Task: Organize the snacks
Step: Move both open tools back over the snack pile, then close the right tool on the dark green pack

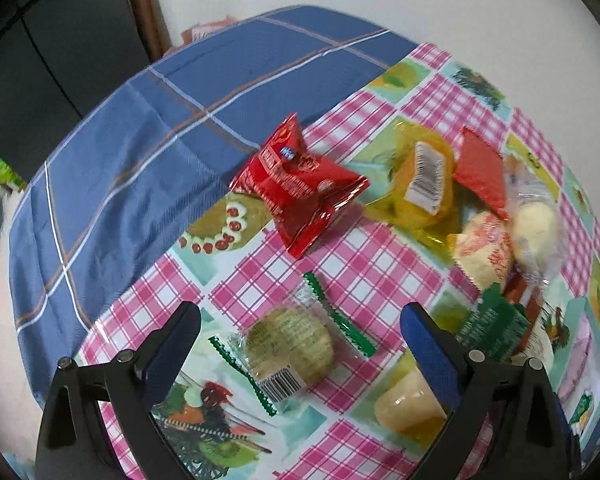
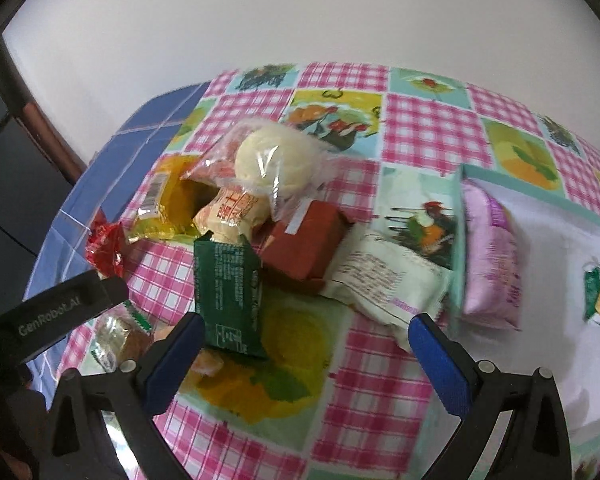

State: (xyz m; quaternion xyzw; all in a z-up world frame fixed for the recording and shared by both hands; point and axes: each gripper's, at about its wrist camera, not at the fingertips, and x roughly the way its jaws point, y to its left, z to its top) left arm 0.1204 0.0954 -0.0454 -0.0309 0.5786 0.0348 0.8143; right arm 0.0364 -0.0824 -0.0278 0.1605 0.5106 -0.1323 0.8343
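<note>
I have the bench (image 1: 112, 184) under both cameras, blue checked cloth at the far left and a pink picture-patterned cover under the snacks. On the right sits a pale box (image 2: 560, 248) with a pink packet (image 2: 490, 256) leaning on its rim; I judge that is where the snacks go. The main heap lies mid-bench: a yellow bag (image 1: 420, 176), a red puffed bag (image 1: 300, 184), a brown carton (image 2: 304, 248), a white pillow pack (image 2: 388, 280), a dark green sachet (image 2: 228, 300) and clear-wrapped buns (image 2: 272, 160) piled on top. My left gripper (image 1: 300, 332) is spread wide, empty, hovering over a green-edged wrapped cake (image 1: 290, 344) lying flat between its fingers. My right gripper (image 2: 306, 334) is also wide open and holds nothing. That cake looks light, soft and crushable in slick film, so I would pinch gently across its middle.
</note>
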